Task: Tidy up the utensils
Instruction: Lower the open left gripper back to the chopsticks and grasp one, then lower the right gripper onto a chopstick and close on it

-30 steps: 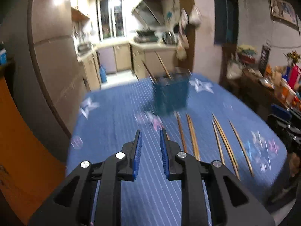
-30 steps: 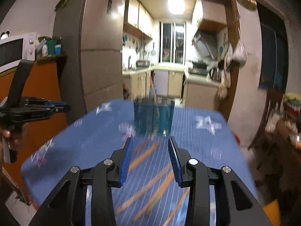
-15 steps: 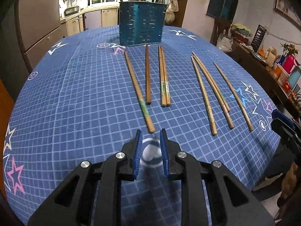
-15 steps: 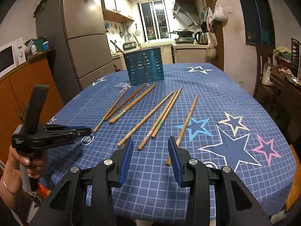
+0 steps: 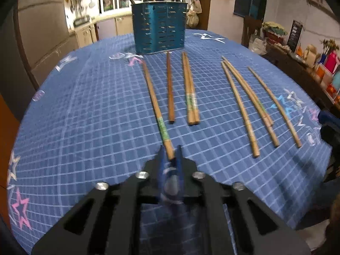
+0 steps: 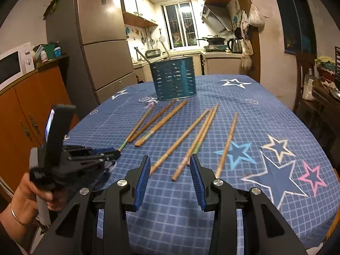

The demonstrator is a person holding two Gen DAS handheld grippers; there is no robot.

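Several wooden chopsticks lie side by side on the blue star-print tablecloth (image 5: 85,127). A blue slotted utensil holder (image 5: 159,27) (image 6: 173,78) stands at the far end with two sticks in it. My left gripper (image 5: 170,152) (image 6: 115,154) is low at the table, and its jaws are closing on the near end of the leftmost chopstick (image 5: 154,99) (image 6: 138,125), which lies flat. My right gripper (image 6: 170,165) hovers open over the near table edge with nothing between its fingers. The ends of the middle chopsticks (image 6: 180,144) lie just beyond it.
A person's hand (image 6: 27,193) holds the left gripper at the table's left edge. A fridge (image 6: 102,42) and an orange cabinet (image 6: 27,110) with a microwave stand to the left. A dark side table with clutter (image 5: 318,70) runs along the right.
The left gripper dropped to the table, moved up to the leftmost chopstick's near end and closed its jaws on it. The right gripper sank slightly and stayed open.
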